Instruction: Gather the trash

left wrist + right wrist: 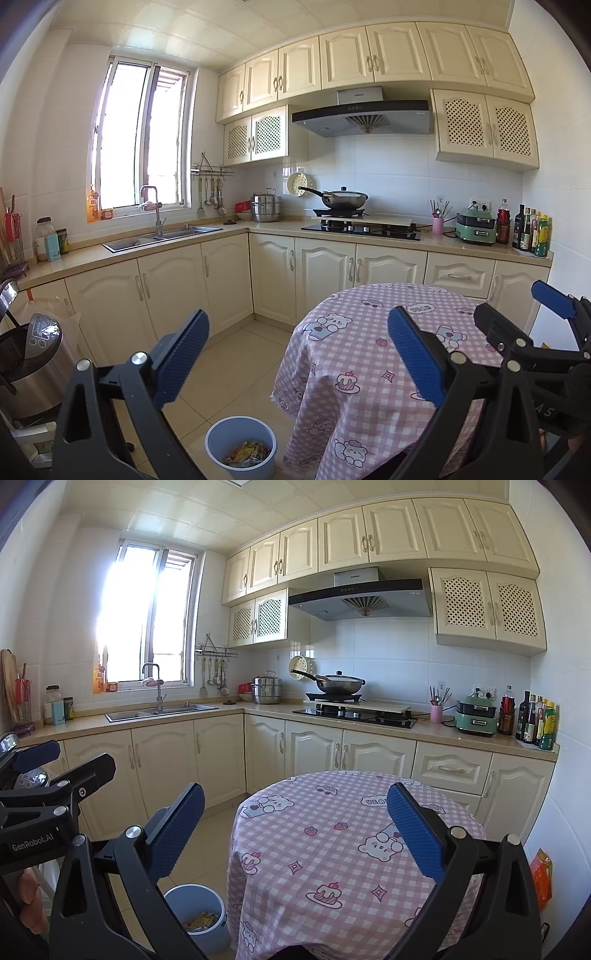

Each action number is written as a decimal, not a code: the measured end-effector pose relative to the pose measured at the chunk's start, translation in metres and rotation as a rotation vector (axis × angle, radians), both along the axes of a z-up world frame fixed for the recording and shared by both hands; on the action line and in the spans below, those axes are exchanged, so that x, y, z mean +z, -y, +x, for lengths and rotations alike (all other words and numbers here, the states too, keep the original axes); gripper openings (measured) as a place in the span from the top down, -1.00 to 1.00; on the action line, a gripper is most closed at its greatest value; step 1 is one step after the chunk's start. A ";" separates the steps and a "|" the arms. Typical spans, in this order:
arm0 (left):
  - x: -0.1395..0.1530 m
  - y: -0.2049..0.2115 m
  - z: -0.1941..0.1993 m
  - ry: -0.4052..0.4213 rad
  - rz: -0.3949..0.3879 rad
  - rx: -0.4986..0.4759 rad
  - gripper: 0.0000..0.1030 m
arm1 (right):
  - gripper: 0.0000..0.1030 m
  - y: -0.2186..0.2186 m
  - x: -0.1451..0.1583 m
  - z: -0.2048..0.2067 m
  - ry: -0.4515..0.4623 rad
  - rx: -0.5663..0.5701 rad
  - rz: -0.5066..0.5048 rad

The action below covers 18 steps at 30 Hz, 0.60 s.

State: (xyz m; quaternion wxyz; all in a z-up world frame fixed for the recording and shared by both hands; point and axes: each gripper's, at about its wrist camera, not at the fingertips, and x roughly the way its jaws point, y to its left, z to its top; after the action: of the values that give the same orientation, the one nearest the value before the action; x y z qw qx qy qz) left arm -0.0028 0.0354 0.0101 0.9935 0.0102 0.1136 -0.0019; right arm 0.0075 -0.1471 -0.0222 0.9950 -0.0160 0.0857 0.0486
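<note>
Setting: a kitchen with cream cabinets is seen from both wrist views; a round desk [332,849] covered by a pink checked cloth with cartoon bears is in the foreground.

Left hand-held gripper [295,363]: held above the floor at the desk's left edge, its blue-padded fingers spread wide, nothing between them.

Right hand-held gripper [295,836]: held over the desk top, fingers likewise spread wide and empty.

Trash bin [241,446]: a pale blue round bin stands on the tiled floor just beside the desk, under its left edge; the right wrist view shows it partly hidden by a gripper finger.

Trash [245,452]: crumpled yellow and mixed wrappers are seen lying inside the bin; what they are exactly cannot be told.

Desk top: no loose trash is visible on the cloth in either view.

Other item: an orange packet [541,877] is seen low at the right, beyond the desk edge; whether it counts as trash cannot be told.

Task state: judged to be at or near its end, since the visible trash is already in the bin.

Risk, cloth: the cloth hangs loosely over the desk edge, so it could be snagged and dragged by a finger passed low beside it.

Risk, bin: the bin looks light and stands close to the left gripper, so it could be tipped and its contents spilled by a careless downward move.
</note>
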 end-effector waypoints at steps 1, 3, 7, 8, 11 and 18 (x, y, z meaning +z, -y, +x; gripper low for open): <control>0.000 0.000 0.000 0.000 0.000 0.001 -0.85 | -0.86 0.000 0.000 0.000 -0.001 0.000 0.000; 0.000 0.000 0.000 0.001 -0.002 0.001 -0.85 | -0.86 0.000 0.000 0.000 0.001 -0.001 -0.001; -0.001 -0.001 0.001 0.002 -0.006 0.003 -0.85 | -0.86 -0.001 0.000 0.000 0.001 0.000 -0.001; -0.001 -0.001 0.001 0.003 -0.007 0.003 -0.85 | -0.86 -0.001 0.000 0.000 0.002 -0.001 -0.002; -0.001 -0.001 0.001 0.003 -0.007 0.001 -0.85 | -0.86 -0.002 0.001 0.000 0.004 -0.002 -0.004; -0.001 -0.002 0.001 0.004 -0.010 -0.001 -0.85 | -0.86 -0.002 0.001 0.000 0.005 -0.003 -0.006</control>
State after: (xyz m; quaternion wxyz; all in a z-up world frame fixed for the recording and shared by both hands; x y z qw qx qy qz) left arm -0.0018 0.0373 0.0095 0.9937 0.0054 0.1116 -0.0029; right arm 0.0076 -0.1451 -0.0210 0.9953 -0.0188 0.0832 0.0468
